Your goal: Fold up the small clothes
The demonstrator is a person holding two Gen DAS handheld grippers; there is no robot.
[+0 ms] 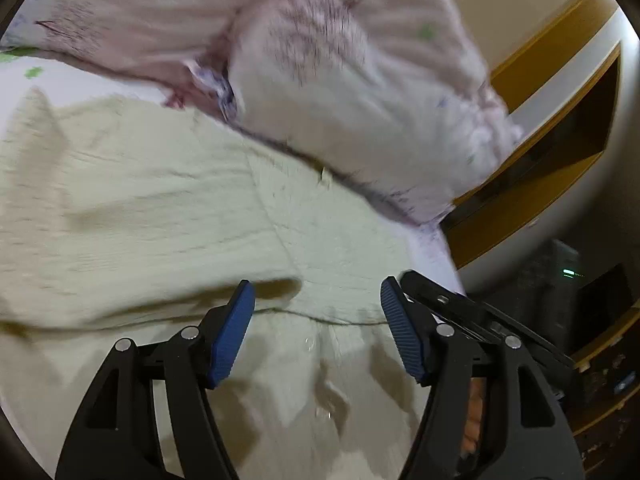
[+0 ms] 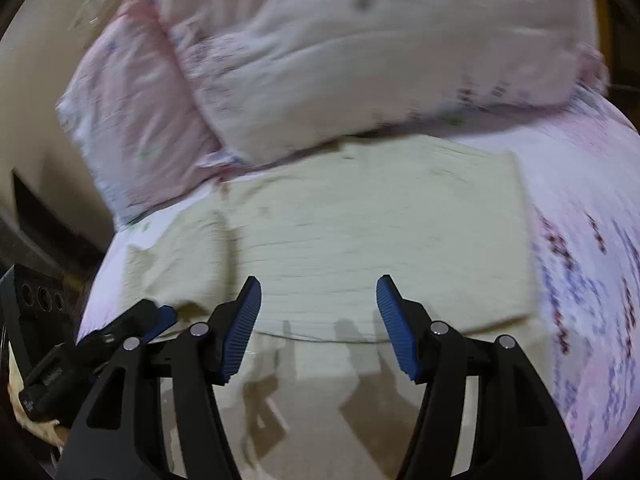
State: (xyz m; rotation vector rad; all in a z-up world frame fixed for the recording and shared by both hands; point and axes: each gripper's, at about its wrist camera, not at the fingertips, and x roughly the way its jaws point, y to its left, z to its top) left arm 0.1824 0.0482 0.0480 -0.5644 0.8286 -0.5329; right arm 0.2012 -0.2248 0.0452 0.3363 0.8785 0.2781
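Left gripper (image 1: pixel 318 304) and right gripper (image 2: pixel 318 304): both standing wide apart, gripping nothing, hovering side by side over the near hem. Pale yellow-green garment (image 2: pixel 360 232): lying on the floral bedsheet (image 2: pixel 592 280), reaching toward the pillows (image 2: pixel 360 60) at 12 o'clock; crinkled, already doubled, a loose flap at 9 o'clock. Step judged: between folds. Next move is calling for closing on an edge and carrying it across.
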